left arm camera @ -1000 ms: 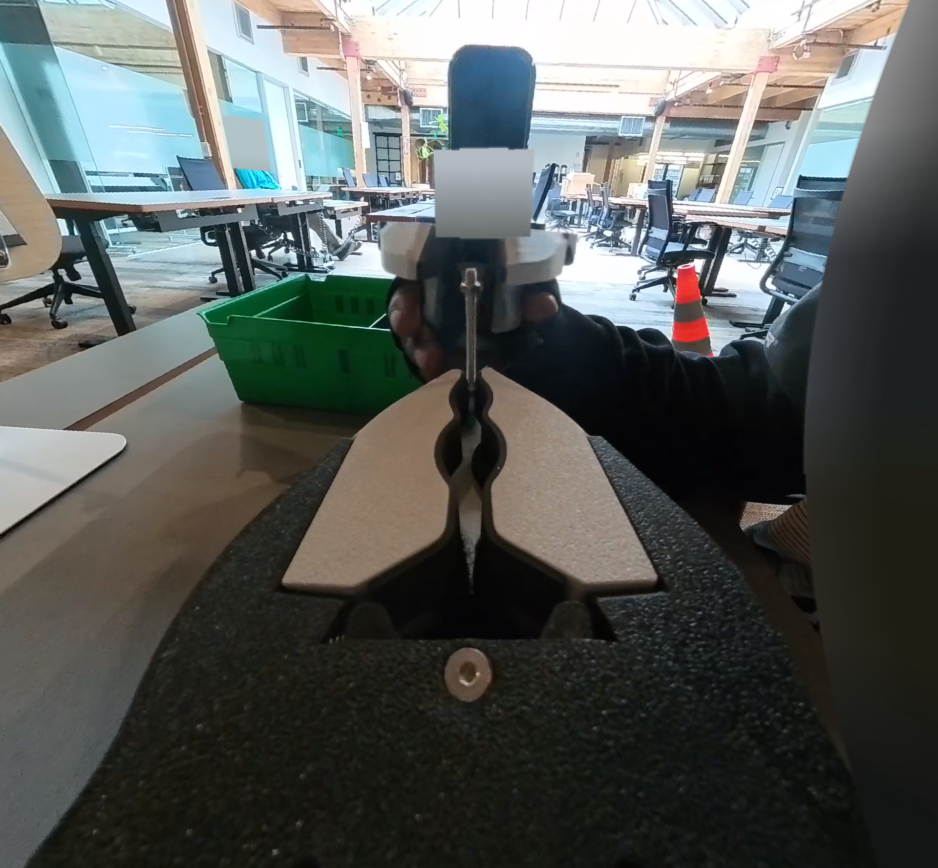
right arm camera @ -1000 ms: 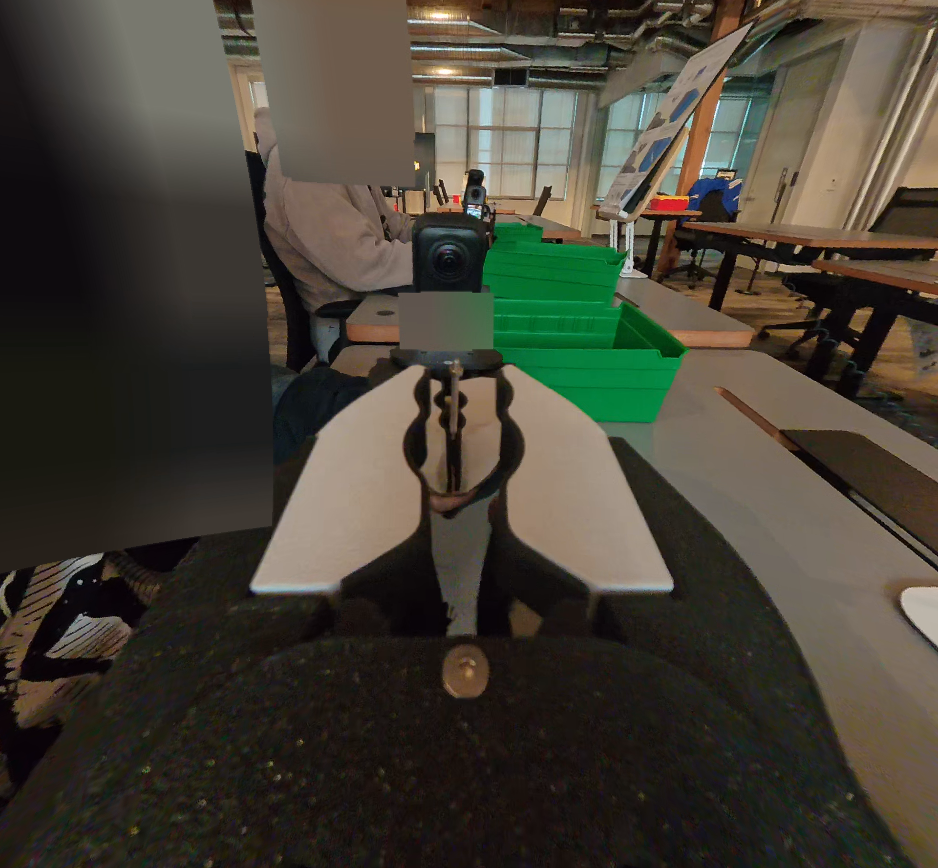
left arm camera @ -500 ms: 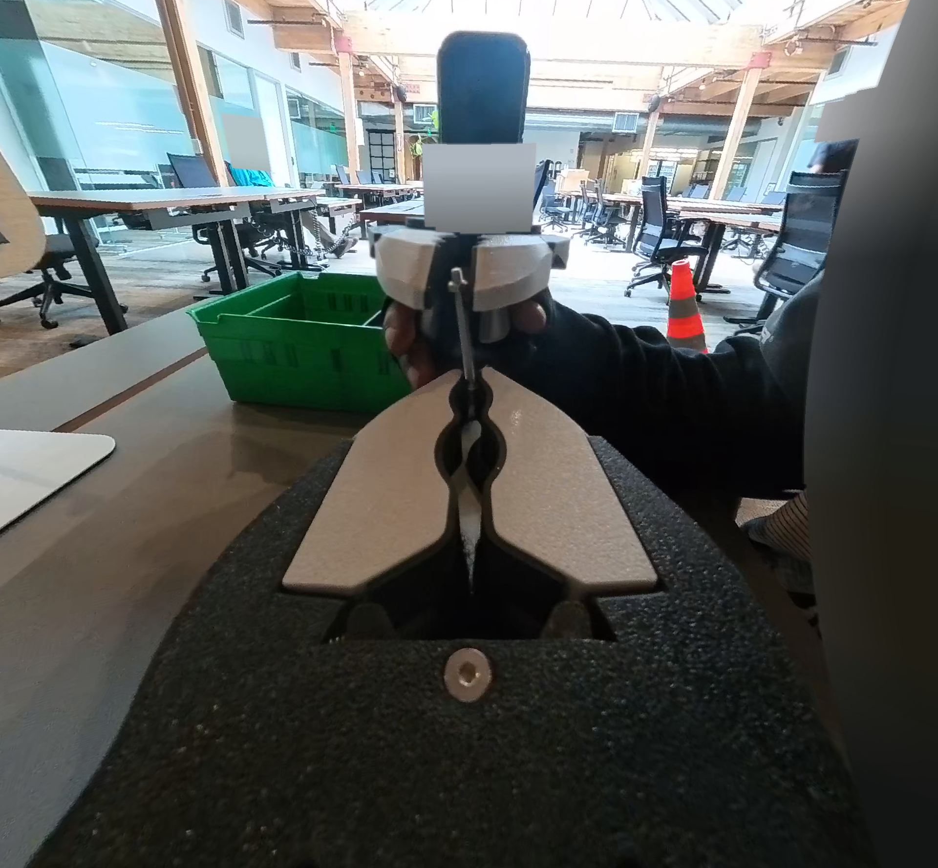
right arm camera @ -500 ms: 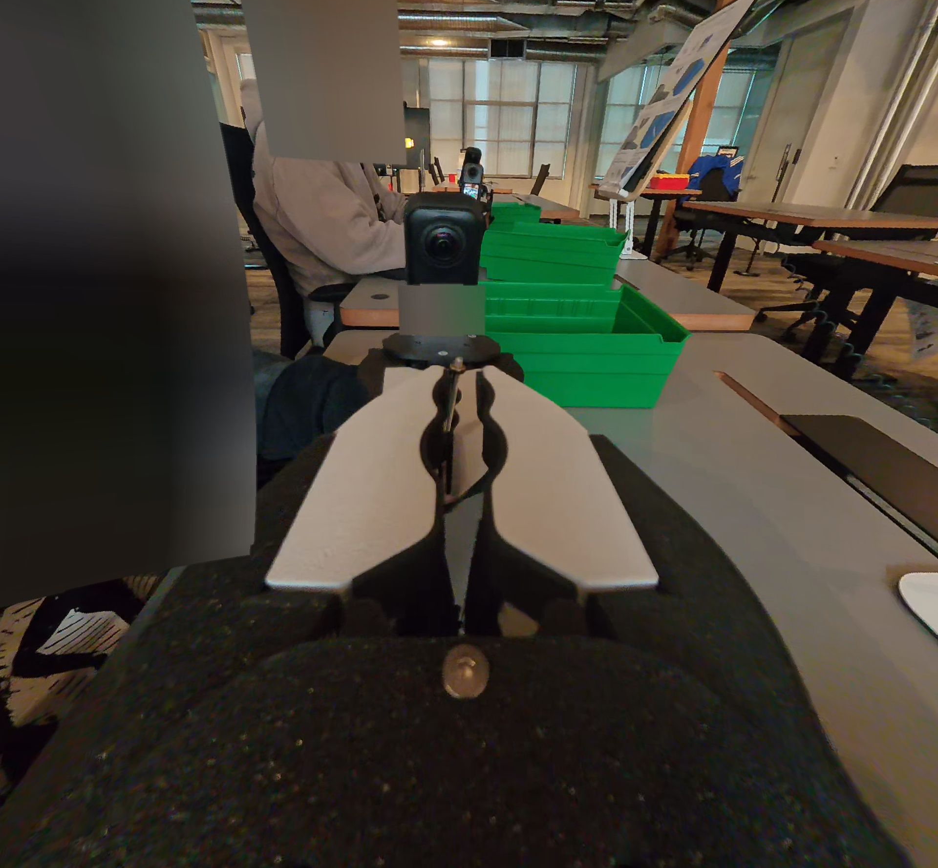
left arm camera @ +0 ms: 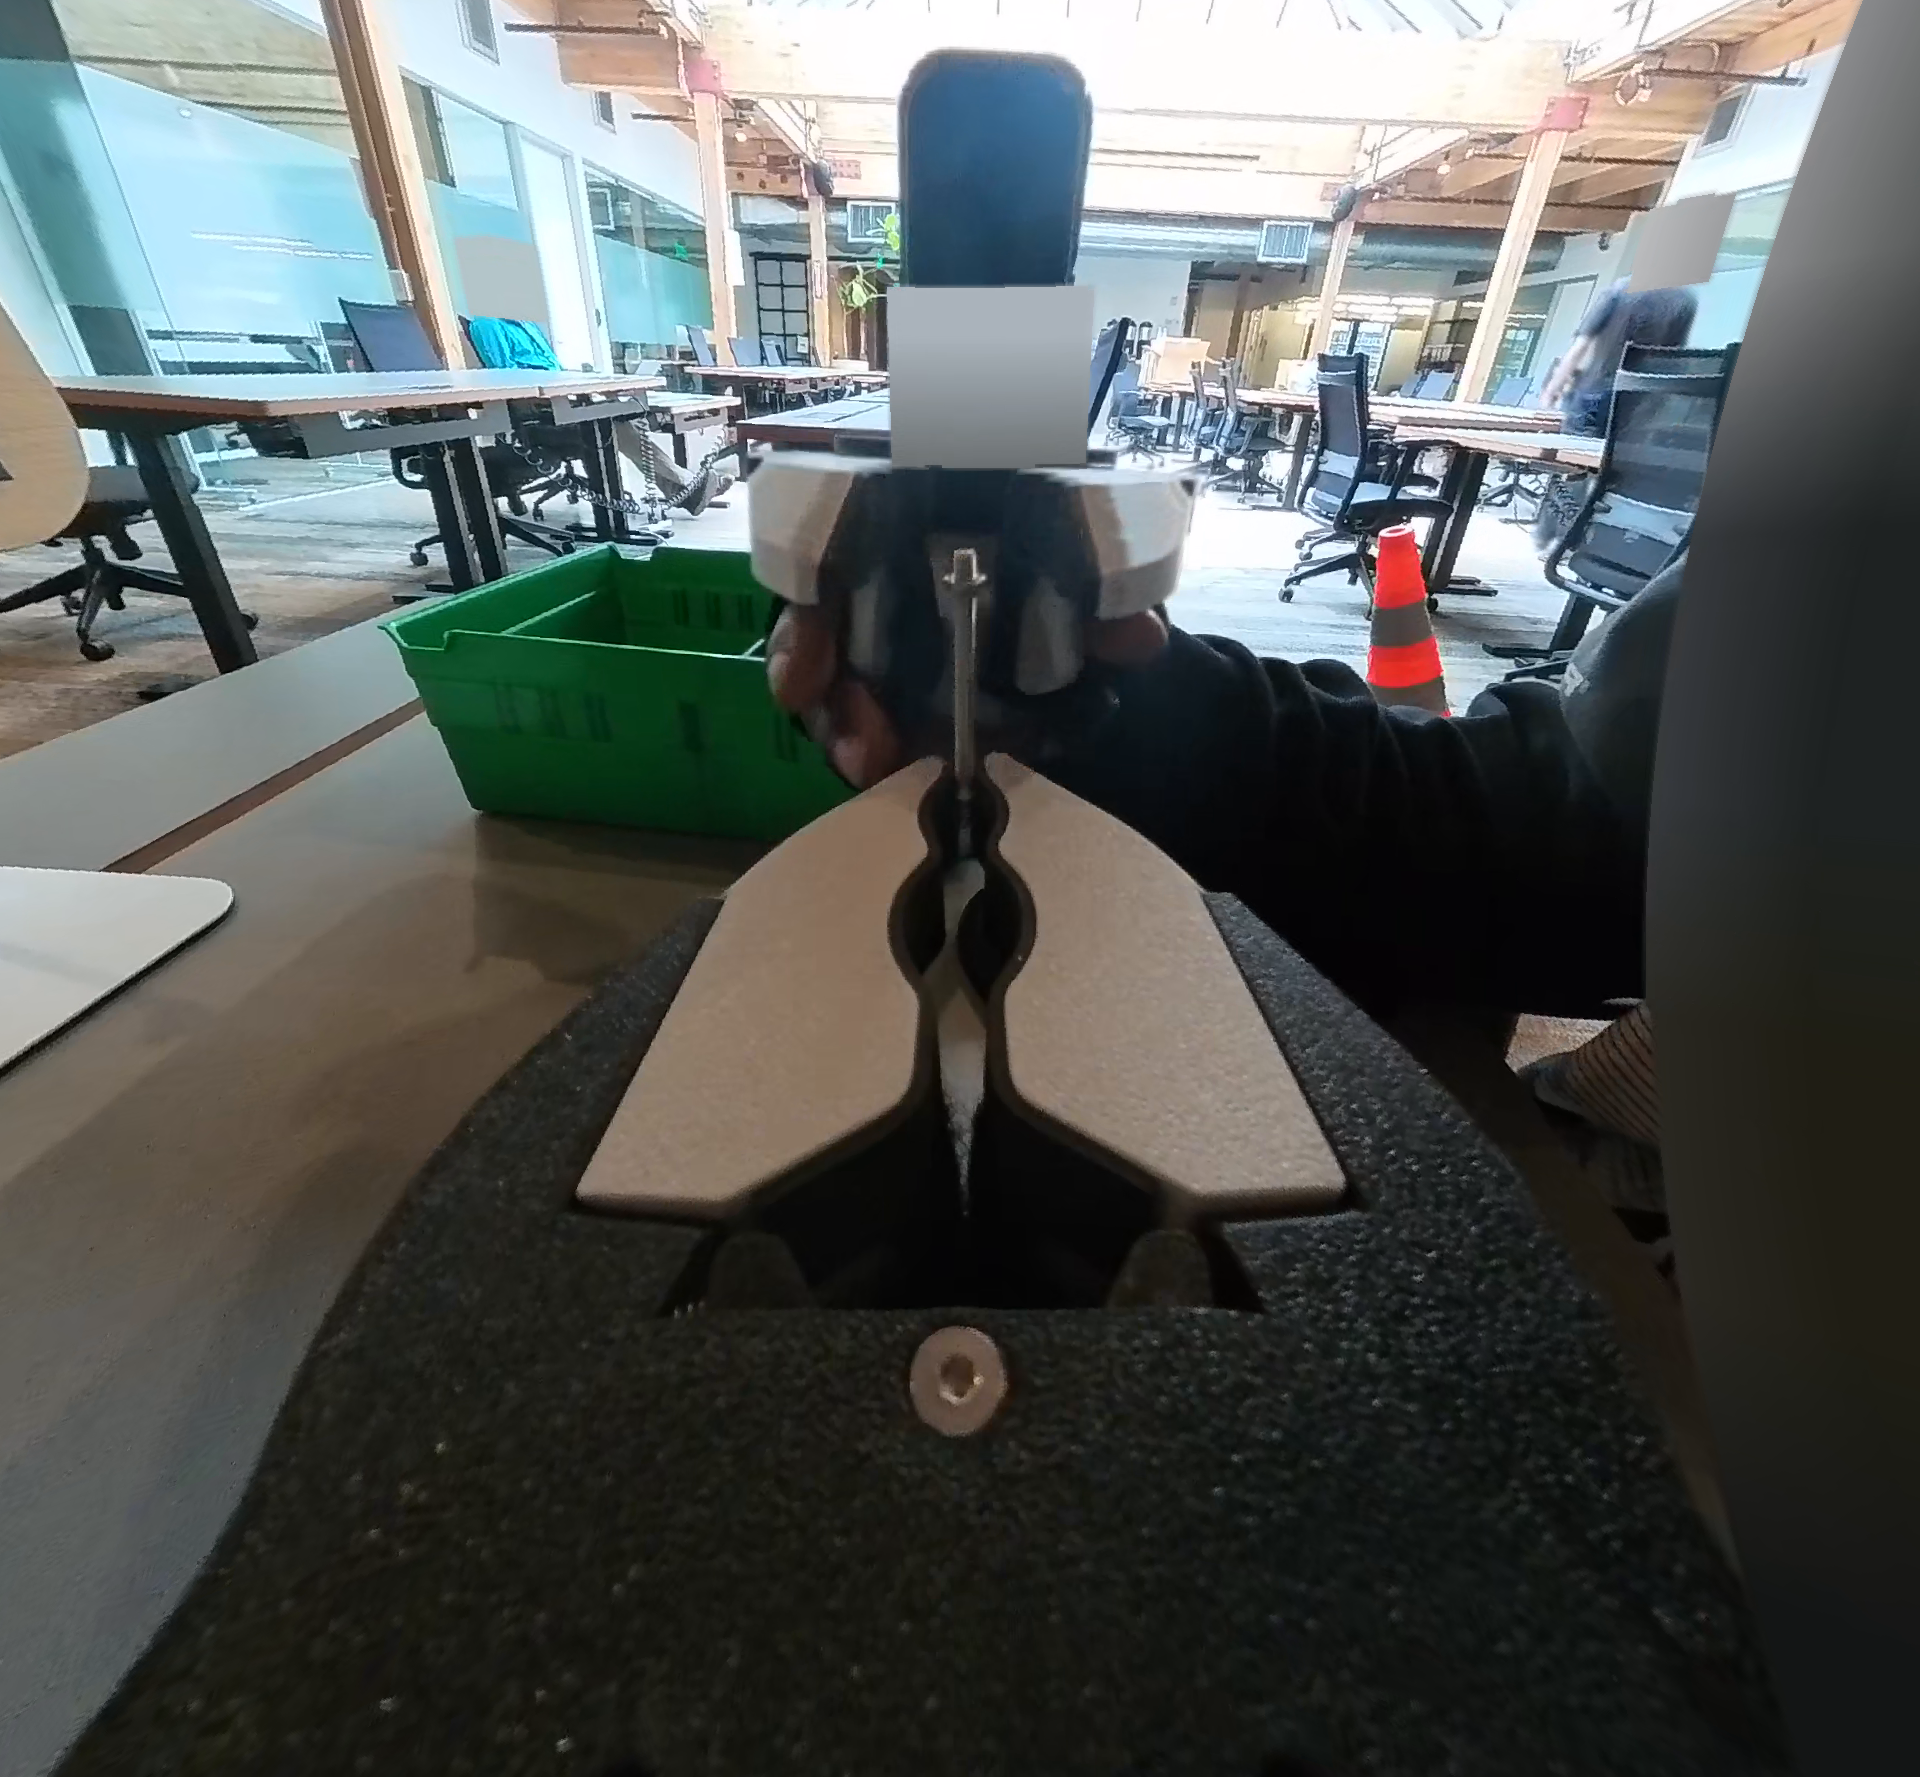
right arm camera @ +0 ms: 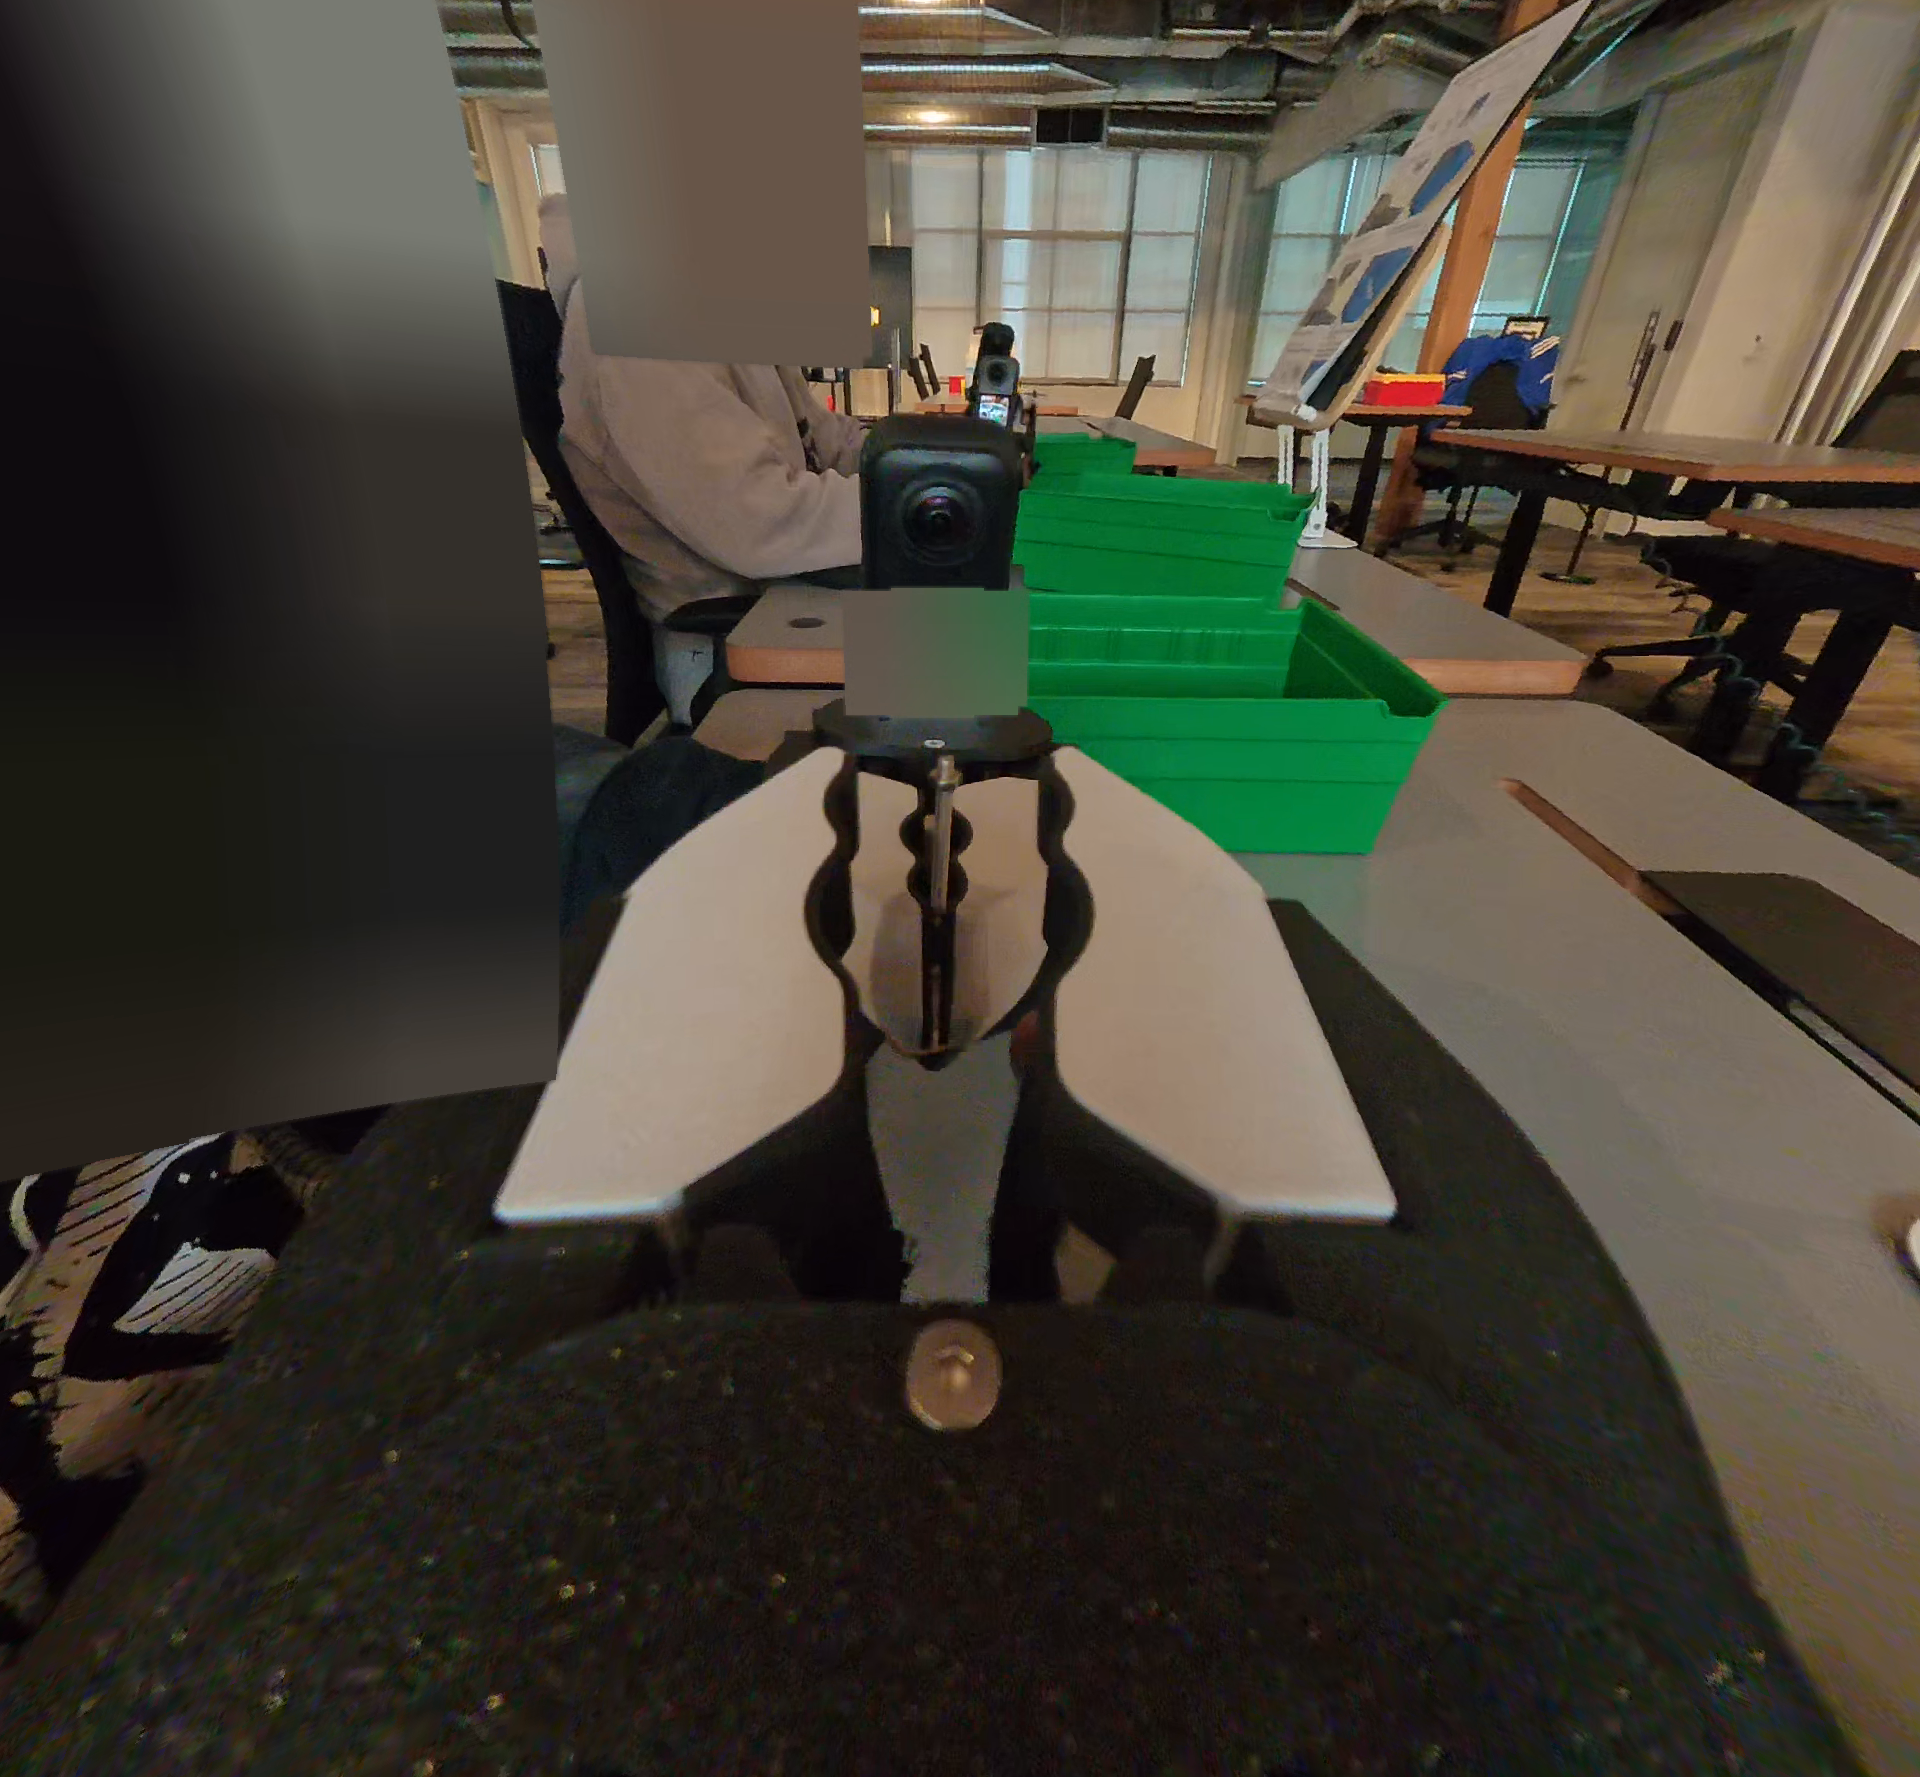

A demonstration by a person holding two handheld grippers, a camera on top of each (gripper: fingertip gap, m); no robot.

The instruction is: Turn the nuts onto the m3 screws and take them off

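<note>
- Left hand-held gripper [left arm camera: 966, 777]: jaws closed on a thin metal screw [left arm camera: 965, 667], both fingertips pressed against its lower shank at the very tip of the jaws.
- The screw stands out from those fingertips, pointing toward the opposite unit; it is held off the tabletop [left arm camera: 260, 948], between the two grippers.
- A small nut [left arm camera: 964, 576] sits on the screw close to its far end, with a short stub of screw showing beyond it.
- Right hand-held gripper [right arm camera: 943, 771]: jaws spread wide, fingers [right arm camera: 748, 896] standing well clear on either side of the screw [right arm camera: 940, 839] and not touching it (nothing is clamped in this gripper).
- From the right wrist view the screw runs down the middle of the open gap, with the left unit's closed dark fingertips directly behind it.
- A hand [left arm camera: 831, 688] in a dark sleeve holds the right gripper's body, seen head-on from the left wrist view.
- A green bin [left arm camera: 582, 688] rests on the tabletop behind and to one side of the grippers; its contents cannot be made out.
- Further green bins [right arm camera: 1226, 688] are stacked on the tabletop in the right wrist view.
- An orange traffic cone [left arm camera: 1403, 626] stands on the floor beyond, and a seated person in a light hooded top [right arm camera: 707, 501] works at the next desk.
</note>
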